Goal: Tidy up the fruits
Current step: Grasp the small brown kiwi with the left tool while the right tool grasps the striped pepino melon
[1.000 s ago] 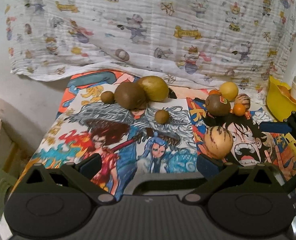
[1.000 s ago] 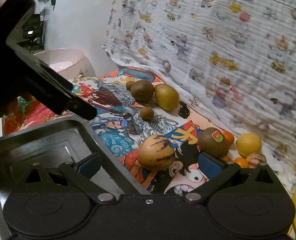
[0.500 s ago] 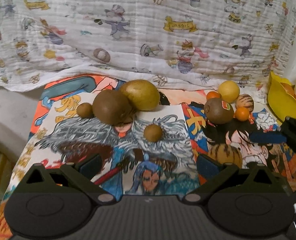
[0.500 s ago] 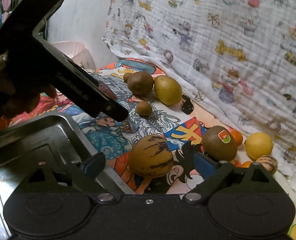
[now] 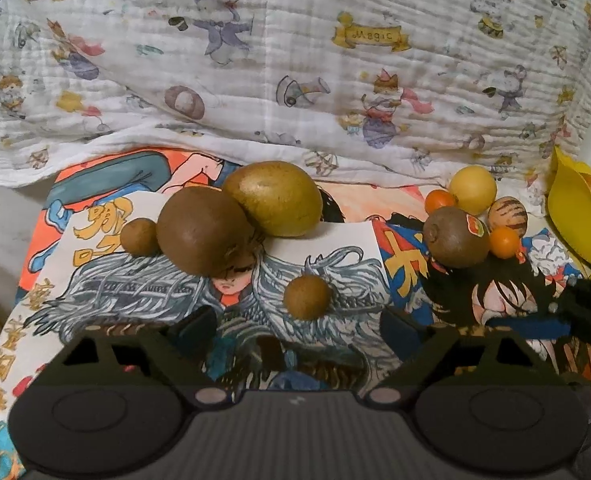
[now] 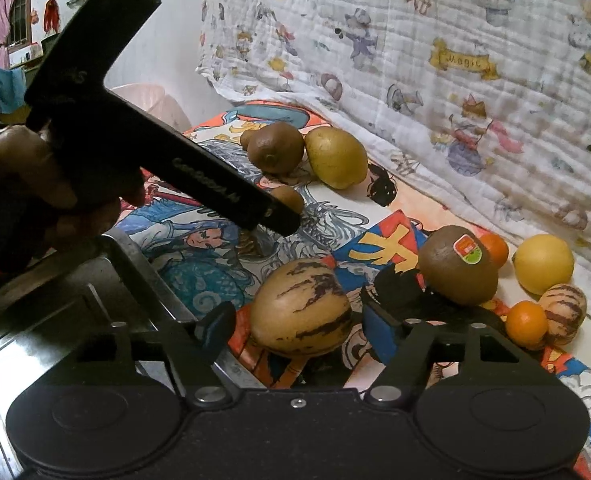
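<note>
Right wrist view shows the right gripper (image 6: 295, 330) low over the cartoon-printed cloth (image 6: 199, 240) on the counter, its jaws just closing around a tan oval melon with dark purple streaks (image 6: 301, 308); the blue pads flank it closely, yet a sliver of gap shows on each side, so I judge it not gripped yet. A grey metal tray (image 6: 55, 320) lies at the near left and looks bare as far as I can see. From the left wrist view, the left gripper (image 5: 295, 330) is spread wide, also just narrowing, with a small round brown fruit (image 5: 306, 296) just ahead of its fingertips and nothing between them. Behind sit a large brown kiwi (image 5: 205, 232), a yellow-green oval fruit (image 5: 273, 198) touching it, and a tiny brown fruit (image 5: 138, 236). To the right cluster a stickered kiwi (image 5: 455, 236), a yellow lemon (image 5: 472, 190), two small oranges and a small striped melon (image 5: 507, 214). Sorting looks barely begun; every fruit lies on the cloth.
</note>
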`<control>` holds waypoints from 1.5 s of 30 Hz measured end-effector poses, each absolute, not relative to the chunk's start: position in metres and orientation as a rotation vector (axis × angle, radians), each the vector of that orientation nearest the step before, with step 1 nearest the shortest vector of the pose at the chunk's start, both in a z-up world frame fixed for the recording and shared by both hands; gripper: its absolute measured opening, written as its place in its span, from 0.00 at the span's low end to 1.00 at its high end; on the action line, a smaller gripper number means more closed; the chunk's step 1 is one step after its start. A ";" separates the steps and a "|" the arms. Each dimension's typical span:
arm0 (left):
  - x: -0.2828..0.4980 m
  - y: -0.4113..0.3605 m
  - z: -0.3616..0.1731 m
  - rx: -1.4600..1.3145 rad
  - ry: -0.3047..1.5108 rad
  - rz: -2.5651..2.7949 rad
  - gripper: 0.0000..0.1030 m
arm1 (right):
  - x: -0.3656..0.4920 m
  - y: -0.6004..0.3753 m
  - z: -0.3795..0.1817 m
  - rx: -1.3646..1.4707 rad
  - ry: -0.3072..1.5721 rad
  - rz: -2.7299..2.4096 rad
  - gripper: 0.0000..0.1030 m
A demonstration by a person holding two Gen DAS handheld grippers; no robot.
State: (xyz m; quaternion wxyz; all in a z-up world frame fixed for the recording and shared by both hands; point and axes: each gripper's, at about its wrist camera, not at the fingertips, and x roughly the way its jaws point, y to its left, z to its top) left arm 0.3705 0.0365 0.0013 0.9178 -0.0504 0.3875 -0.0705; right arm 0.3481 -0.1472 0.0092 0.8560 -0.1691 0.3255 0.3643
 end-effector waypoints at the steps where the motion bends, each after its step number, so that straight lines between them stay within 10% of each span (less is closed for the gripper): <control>1: 0.372 0.036 0.001 -0.107 0.793 -0.148 0.83 | 0.348 -0.147 0.009 -0.351 0.685 0.767 0.65; 29: 0.383 0.027 -0.004 -0.071 0.774 -0.160 0.30 | 0.358 -0.145 0.001 -0.290 0.716 0.763 0.55; 45: 0.339 0.032 0.029 -0.100 0.730 -0.187 0.29 | 0.339 -0.151 0.019 -0.280 0.660 0.769 0.55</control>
